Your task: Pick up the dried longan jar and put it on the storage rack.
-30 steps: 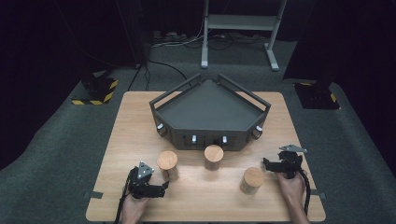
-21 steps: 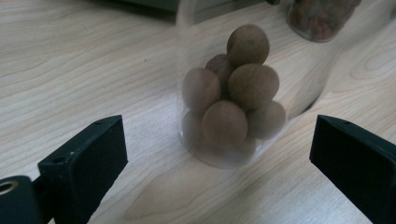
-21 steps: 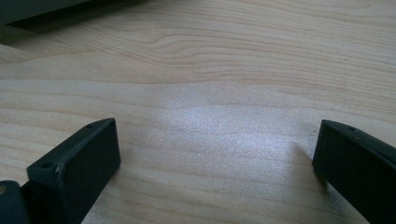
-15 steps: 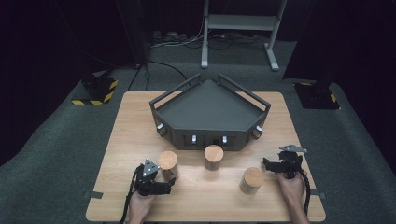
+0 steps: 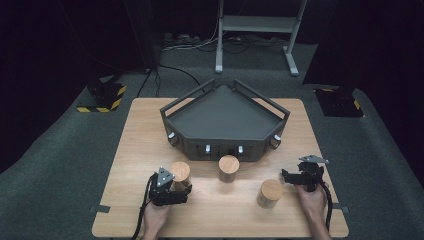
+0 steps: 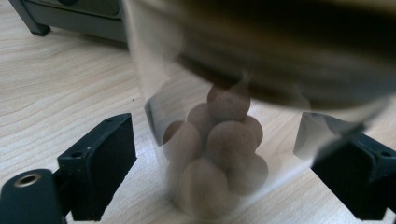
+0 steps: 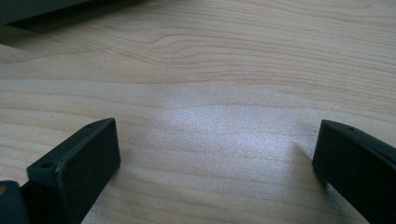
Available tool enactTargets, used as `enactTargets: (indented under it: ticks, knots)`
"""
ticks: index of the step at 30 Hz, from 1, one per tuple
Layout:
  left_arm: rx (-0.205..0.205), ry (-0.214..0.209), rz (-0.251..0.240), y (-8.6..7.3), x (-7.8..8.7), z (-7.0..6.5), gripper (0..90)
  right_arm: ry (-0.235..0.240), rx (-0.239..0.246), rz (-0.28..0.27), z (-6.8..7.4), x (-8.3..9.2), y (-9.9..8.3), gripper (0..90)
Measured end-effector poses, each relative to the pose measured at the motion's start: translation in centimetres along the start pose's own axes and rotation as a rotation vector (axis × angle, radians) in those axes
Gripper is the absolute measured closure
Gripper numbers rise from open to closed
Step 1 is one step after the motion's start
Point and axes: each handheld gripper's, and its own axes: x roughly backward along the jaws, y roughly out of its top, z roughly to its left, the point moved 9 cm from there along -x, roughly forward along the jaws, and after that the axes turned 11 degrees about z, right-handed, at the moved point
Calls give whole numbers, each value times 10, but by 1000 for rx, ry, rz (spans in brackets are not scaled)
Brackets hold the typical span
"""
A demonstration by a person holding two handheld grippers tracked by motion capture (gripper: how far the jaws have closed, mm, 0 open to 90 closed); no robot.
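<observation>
At lower left of the high view, the left claw has just been closing around the clear, wooden-lidded jar of brown balls standing on the pale wooden counter, pads seemingly not yet pressing, so lifting remains, while the right claw gapes wide, empty.

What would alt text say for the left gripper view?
A clear jar of round brown balls, with a blurred wooden lid, stands between the left gripper's two black fingers, which have just been closing around it on the wooden table.
</observation>
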Motion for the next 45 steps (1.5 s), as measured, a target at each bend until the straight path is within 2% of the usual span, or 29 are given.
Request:
enactTargets:
  ticks: [11, 15, 20, 28, 36, 45]
  knots:
    - [-18, 17, -9, 3, -5, -4, 162, -1, 2, 0, 0, 0, 0, 3]
    - [-12, 22, -18, 5, -6, -4, 188, -1, 1, 0, 0, 0, 0, 3]
    - [-28, 33, -16, 4, -8, -5, 210, -1, 1, 0, 0, 0, 0, 3]
    - [-26, 41, -30, 6, -8, -5, 251, -1, 1, 0, 0, 0, 0, 3]
    - [-35, 58, -17, 6, -8, -6, 258, -1, 1, 0, 0, 0, 0, 3]
    - [-38, 34, -4, 15, 0, -10, 259, -1, 1, 0, 0, 0, 0, 3]
